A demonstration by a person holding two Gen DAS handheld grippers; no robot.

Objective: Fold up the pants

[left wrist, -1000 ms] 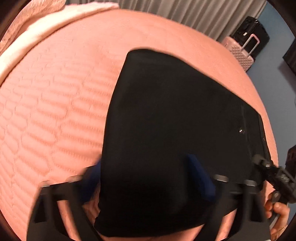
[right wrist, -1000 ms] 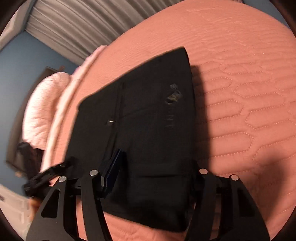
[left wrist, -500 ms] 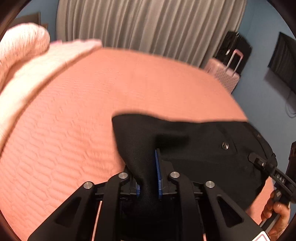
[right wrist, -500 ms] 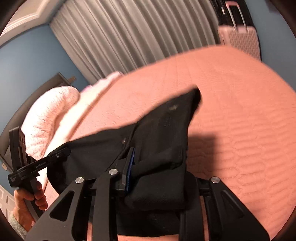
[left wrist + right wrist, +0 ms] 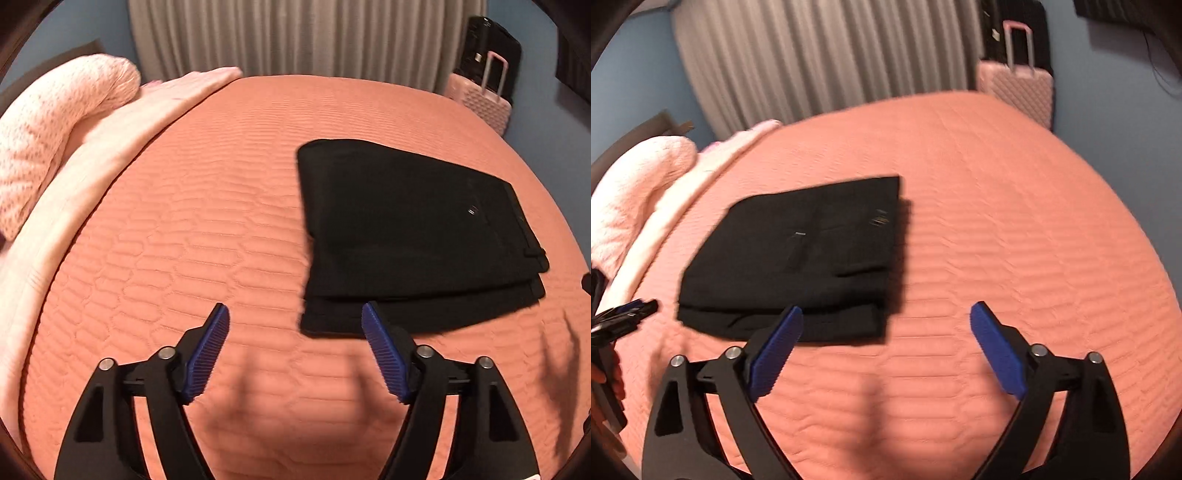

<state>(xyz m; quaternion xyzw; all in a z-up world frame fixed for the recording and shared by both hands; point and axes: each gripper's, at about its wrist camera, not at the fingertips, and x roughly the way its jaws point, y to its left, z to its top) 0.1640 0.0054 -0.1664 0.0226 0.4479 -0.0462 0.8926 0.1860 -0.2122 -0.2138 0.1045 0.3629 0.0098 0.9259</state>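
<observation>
Black pants [image 5: 406, 236] lie folded in a flat stack on the salmon quilted bed [image 5: 207, 236], the upper layer set back a little from the lower one. My left gripper [image 5: 295, 314] hovers above the bed just in front of the stack's near edge, its blue-padded jaws opening with nothing between them. From the right wrist the same pants [image 5: 798, 254] sit left of centre. My right gripper [image 5: 886, 314] hangs in front of their near right corner, jaws opening wide and empty. The other gripper's tip [image 5: 624, 317] shows at the left edge, held by a hand.
A pale pink knit blanket [image 5: 55, 136] and folded cream cover [image 5: 110, 155] line the bed's left side. Grey curtains [image 5: 303, 37] hang behind. A pink suitcase [image 5: 1015, 88] and a black one [image 5: 491, 48] stand past the far right corner.
Both grippers let go of the pants fabric they were pinching, opened wide and drew up and back. The lifted layer now lies flat on the stack.
</observation>
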